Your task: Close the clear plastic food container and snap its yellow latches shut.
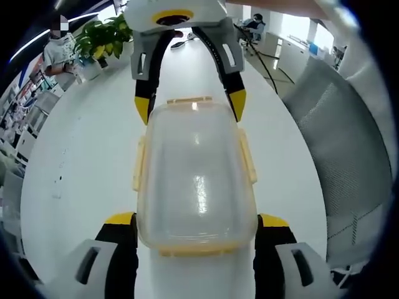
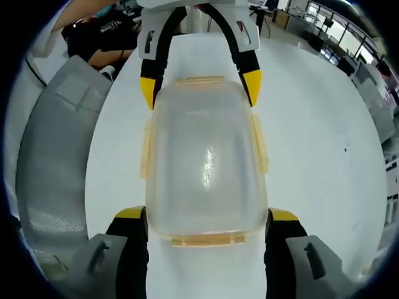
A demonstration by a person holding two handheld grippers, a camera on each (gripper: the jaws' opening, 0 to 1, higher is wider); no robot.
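An open-plan office is seen in the background, with a long white desk (image 1: 81, 162) as the working surface, a grey mesh chair (image 1: 343, 162) beside it and a potted plant (image 1: 103, 34) at its far end.

In the left gripper view, the left claw (image 1: 196, 224) is held open, its yellow-tipped jaws standing one on each side of the near end of the clear container (image 1: 196, 177), just beside its corners. No contact with the plastic can be confirmed. In the right gripper view, the right claw (image 2: 209, 219) is likewise held open, its jaws flanking the opposite short end of the container (image 2: 206, 162).

The container rests on the desk directly ahead of both claws, between them. Its long axis runs along the line joining the two claws, so that each claw faces one short end. The right claw (image 1: 190, 103) is seen in the left gripper view at the far end of the container, its tips just beside the far corners; the left claw (image 2: 201, 87) is seen correspondingly in the right gripper view.

The lid appears to be seated on the body. A yellow latch (image 1: 199, 249) lies at each short end, and a further yellow side latch (image 1: 248, 156) lies along each long side. The side latches appear to stand slightly out from the wall, which suggests that they are not yet snapped; this cannot be determined with certainty.

Both claws are judged equally near. Each end latch lies centred between the jaws of the claw facing it, whereas the side latches lie off to either side of that axis.
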